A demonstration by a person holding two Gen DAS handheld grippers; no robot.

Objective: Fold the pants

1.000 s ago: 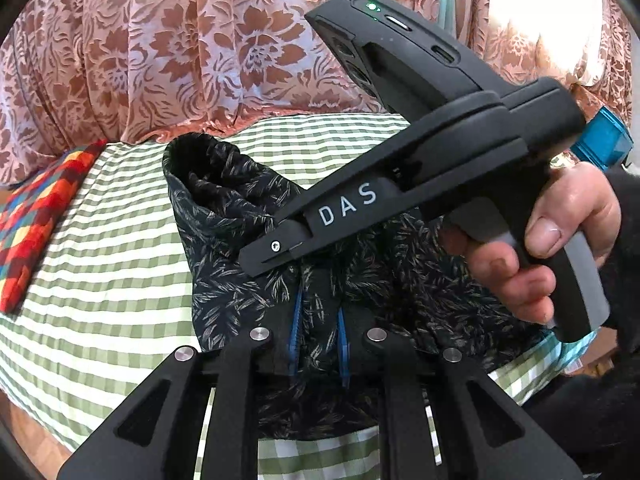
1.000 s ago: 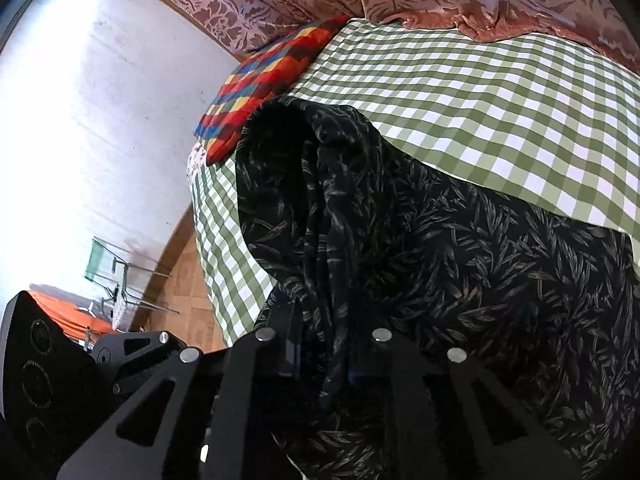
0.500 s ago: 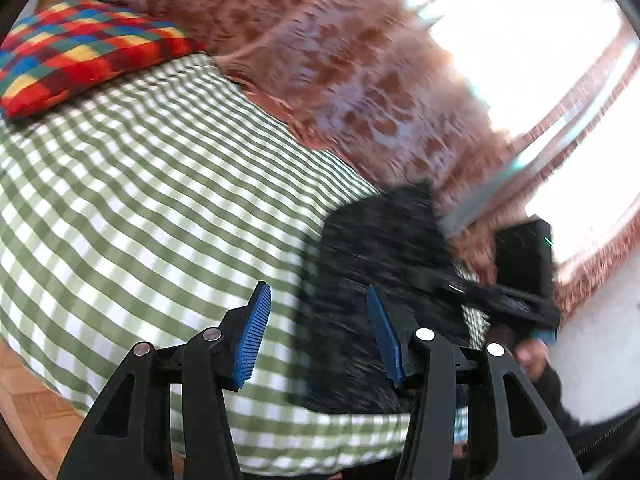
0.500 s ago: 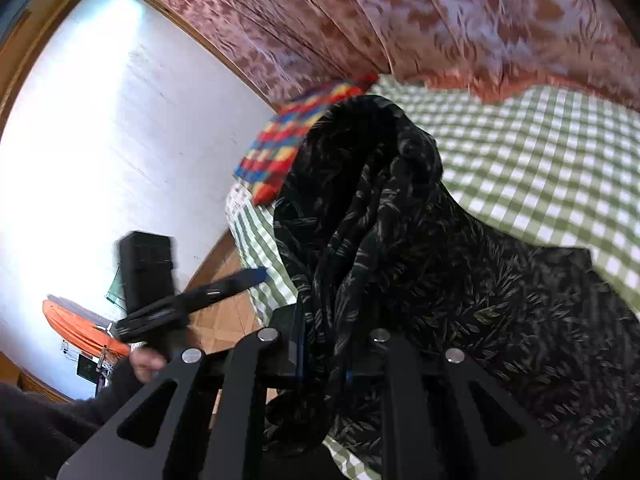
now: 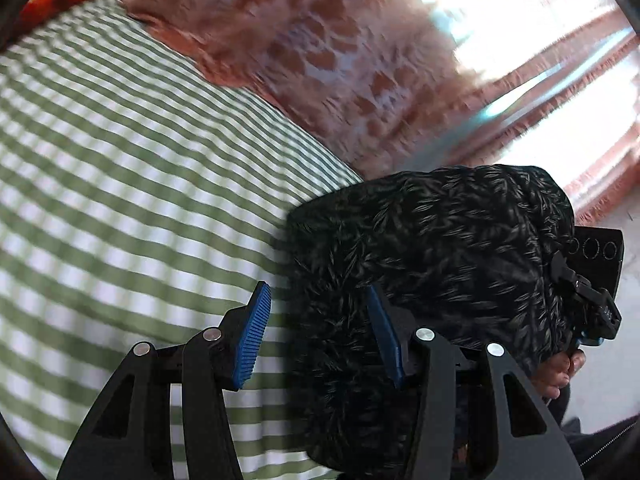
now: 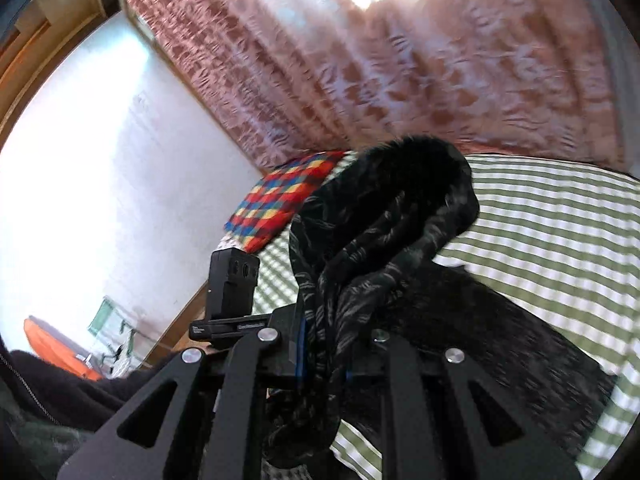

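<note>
The pants (image 5: 436,256) are dark with a pale leaf print and lie bunched at the bed's right side. My left gripper (image 5: 320,332) is open, its blue pads (image 5: 252,332) apart, with the pants' left edge just past the gap and nothing held. In the right wrist view my right gripper (image 6: 322,356) is shut on a thick fold of the pants (image 6: 384,240), which rises in a hump above the fingers. The right gripper's body (image 5: 592,280) and the hand holding it show behind the pants in the left wrist view.
The bed carries a green and white checked sheet (image 5: 120,184). A multicoloured checked cushion (image 6: 284,204) lies at its far end. Floral curtains (image 6: 400,68) hang behind. The left gripper's body (image 6: 232,288) is near the bed edge, with a white wall (image 6: 100,160) beyond.
My left gripper let go of the pants, opened and swung out to the left. My right gripper lifted its fold of the pants higher off the bed.
</note>
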